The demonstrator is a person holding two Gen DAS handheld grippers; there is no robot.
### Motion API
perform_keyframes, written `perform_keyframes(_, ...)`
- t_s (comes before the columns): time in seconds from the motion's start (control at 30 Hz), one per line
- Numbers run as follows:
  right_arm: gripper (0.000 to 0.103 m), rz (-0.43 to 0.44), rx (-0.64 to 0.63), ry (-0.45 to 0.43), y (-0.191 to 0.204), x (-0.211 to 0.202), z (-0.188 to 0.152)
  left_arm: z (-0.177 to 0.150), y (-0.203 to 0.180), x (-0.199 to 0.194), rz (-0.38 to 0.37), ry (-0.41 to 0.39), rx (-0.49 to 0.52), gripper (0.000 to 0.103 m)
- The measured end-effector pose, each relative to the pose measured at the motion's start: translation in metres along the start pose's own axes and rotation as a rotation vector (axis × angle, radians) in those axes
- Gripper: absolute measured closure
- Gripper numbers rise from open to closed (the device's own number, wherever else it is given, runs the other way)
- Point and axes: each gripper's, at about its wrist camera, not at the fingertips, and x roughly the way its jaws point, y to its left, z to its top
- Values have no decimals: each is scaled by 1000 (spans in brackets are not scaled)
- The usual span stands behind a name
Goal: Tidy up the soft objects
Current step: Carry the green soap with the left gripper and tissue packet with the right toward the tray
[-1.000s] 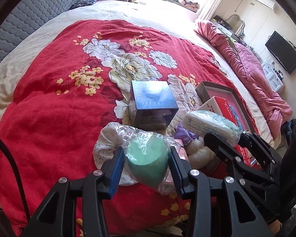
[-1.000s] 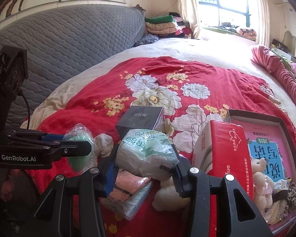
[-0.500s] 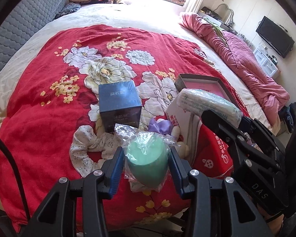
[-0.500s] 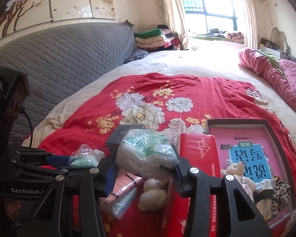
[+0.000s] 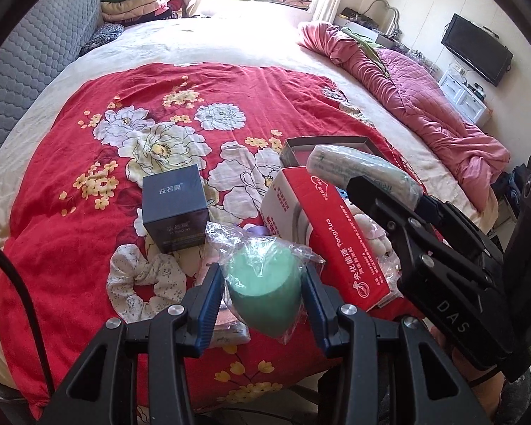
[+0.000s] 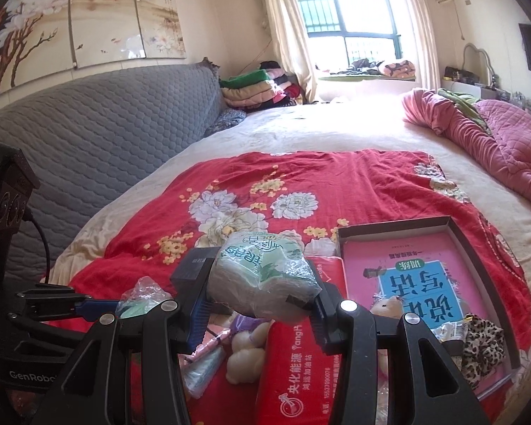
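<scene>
The left gripper (image 5: pixel 262 297) is clamped on a green sponge (image 5: pixel 262 288) wrapped in a clear plastic bag. It holds the sponge up above the red blanket (image 5: pixel 70 248) with big white flowers. The right gripper (image 6: pixel 262 301) is squeezed tight on a soft pack of tissues (image 6: pixel 262 276) in clear wrap with green writing that is too crumpled to read. That pack is up in the air too, above the pile of things.

The side of the right gripper says "DAS" in the left wrist view. The side of the left gripper says "GenRobo" in the right wrist view, and the rest is cut off.

Under the grippers lies a red box (image 5: pixel 336 244) with "YangHua" on it and Chinese words. Beside it sits a dark blue box (image 5: pixel 175 212) with small Chinese words on top. A flowery hair scrunchie (image 5: pixel 145 283) lies in front of the dark box. A white teddy bear (image 6: pixel 246 354) lies between the red box and a pink pack (image 6: pixel 209 350).

To the right is an open cardboard tray (image 6: pixel 478 248) with a pink book (image 6: pixel 407 276) in it. The book has big Chinese letters on a blue patch. A small bear (image 6: pixel 386 310) and a leopard spot cloth (image 6: pixel 485 347) lie on the near end of the tray.

Farther off are a gray padded headboard (image 6: pixel 106 148), a pink quilt (image 6: pixel 495 141), folded clothes (image 6: pixel 255 88) and a window (image 6: pixel 350 28).
</scene>
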Motion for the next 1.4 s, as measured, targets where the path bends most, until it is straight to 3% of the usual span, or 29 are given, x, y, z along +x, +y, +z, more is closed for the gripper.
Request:
perform_keyframes(0.07, 55, -17, 3, -10, -6, -4, 1, 3, -1, -1, -31, 4, -20, 59)
perform_keyframes(0.43, 55, -89, 18, -57, -33, -24, 4, 16, -28, -5, -14, -14, 8, 59)
perform_keyframes(1.4, 55, -283, 146, -163, -126, -95, 8, 44, -115, 10, -65, -28, 161, 59)
